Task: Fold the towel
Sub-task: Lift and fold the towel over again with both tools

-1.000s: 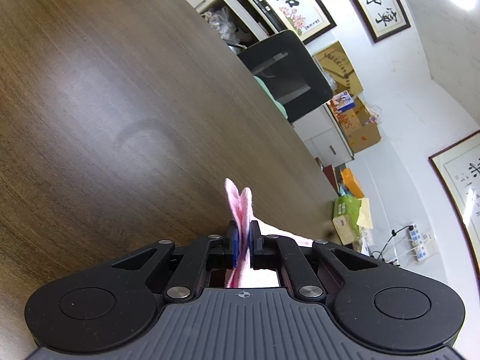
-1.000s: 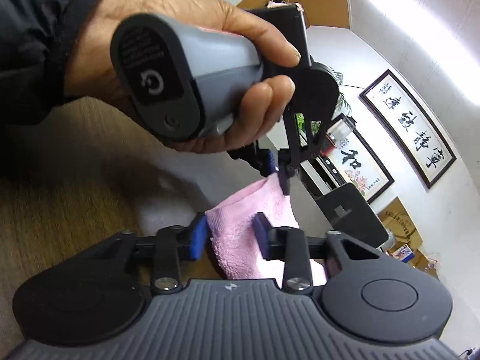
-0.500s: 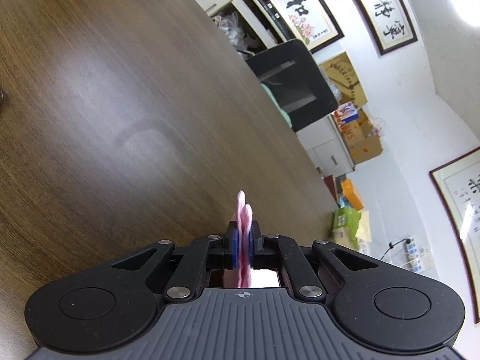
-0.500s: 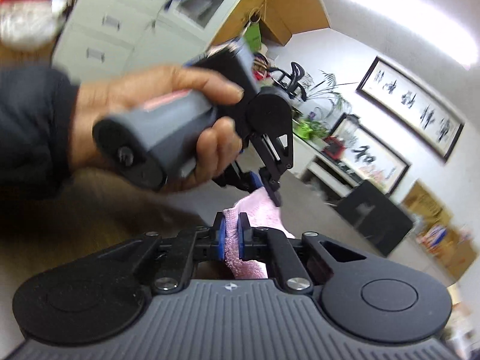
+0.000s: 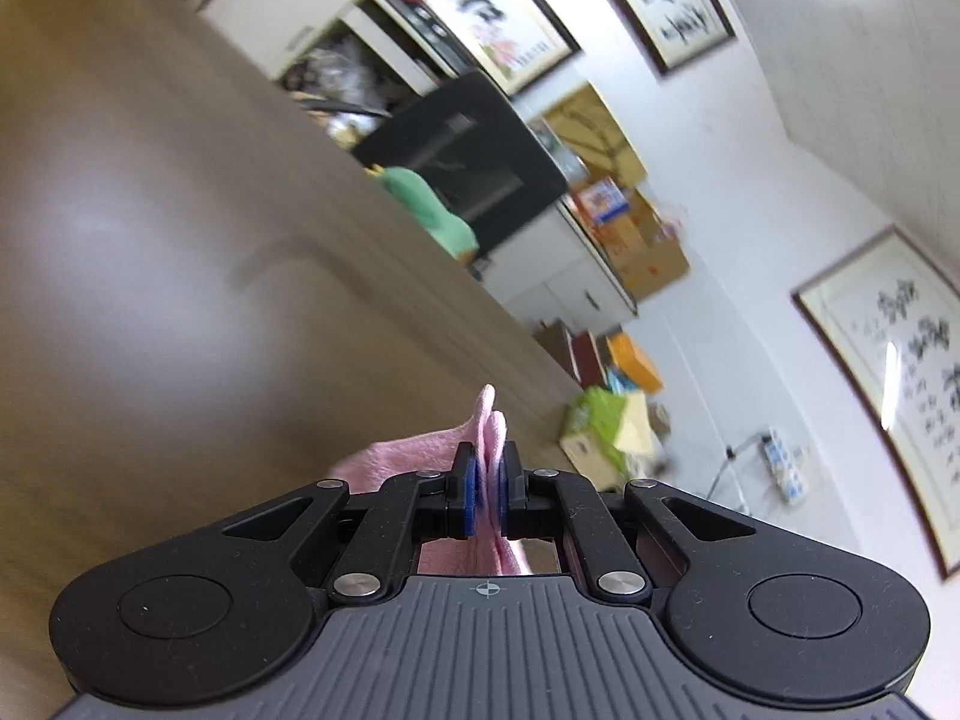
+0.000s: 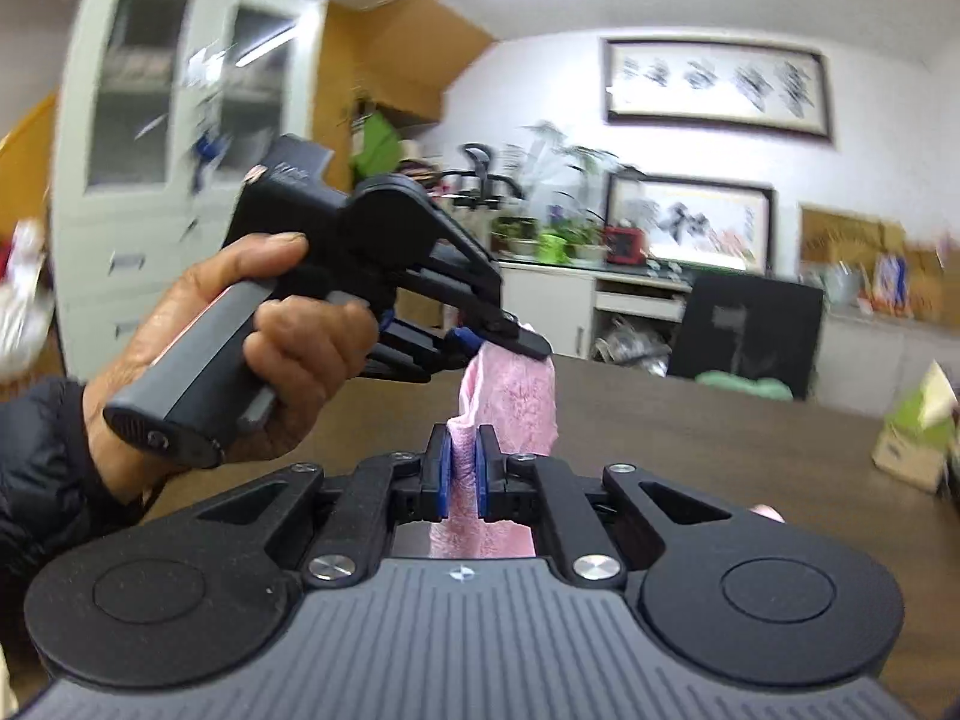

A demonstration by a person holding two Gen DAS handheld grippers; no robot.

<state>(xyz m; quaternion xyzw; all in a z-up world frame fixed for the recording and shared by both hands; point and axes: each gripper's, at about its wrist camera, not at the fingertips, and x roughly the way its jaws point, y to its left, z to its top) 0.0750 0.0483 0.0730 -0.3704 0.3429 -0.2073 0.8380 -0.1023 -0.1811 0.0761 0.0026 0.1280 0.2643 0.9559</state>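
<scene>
A small pink towel (image 6: 516,396) hangs in the air above the brown table (image 6: 690,426), held by both grippers. My right gripper (image 6: 462,465) is shut on one corner of it. My left gripper (image 6: 504,339), held in a hand at the left of the right wrist view, is shut on another corner, slightly higher and farther away. In the left wrist view the left gripper (image 5: 487,483) pinches the pink towel (image 5: 489,420), which sticks up between the blue pads and spreads to the left below them.
A black chair back (image 6: 750,324) and a green cushion (image 6: 744,387) stand at the table's far edge. A green and white box (image 6: 918,432) sits at the right on the table. Cabinets and shelves line the walls.
The right gripper closed on the towel corner. Both grippers have lifted the towel off the table and tilted up, so the views now show more of the room.
</scene>
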